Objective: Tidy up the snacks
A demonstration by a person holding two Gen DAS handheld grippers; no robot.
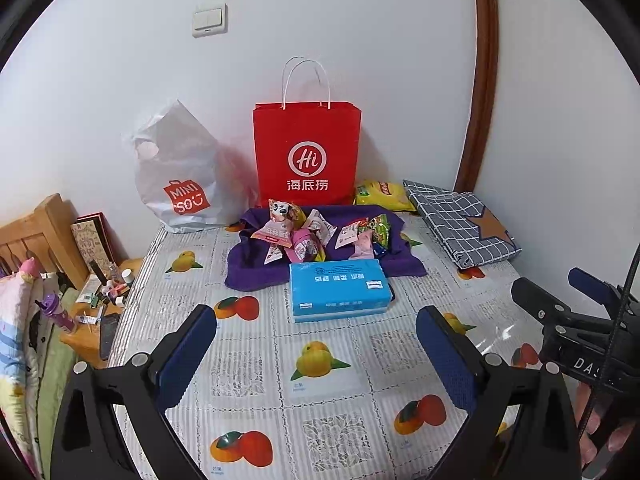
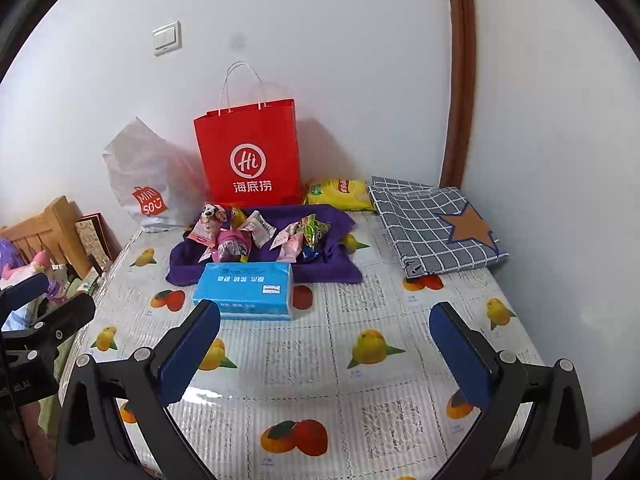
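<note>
Both my grippers, left gripper [image 1: 316,344] and right gripper [image 2: 325,340], fingers apart, empty. Small crinkly foil snack packets [image 1: 316,234] on purple cloth [image 1: 248,272]: light, slippery; I pinch sealed edges.

You get even, fairly bright indoor light in both views, cool and slightly bluish on the white wall [image 1: 360,20]. The red bag [image 2: 250,152] throws a soft shadow to its right on that wall, so the light reaches it from the left. The glossy cloth on the tabletop [image 2: 320,360] shows a pale patch of glare near the bottom of the right view. Your fisheye lenses bow the brown door frame [image 1: 486,80] into a curve, and the corners fall to black. Detail is sharp mid-frame and soft toward the rims.
</note>
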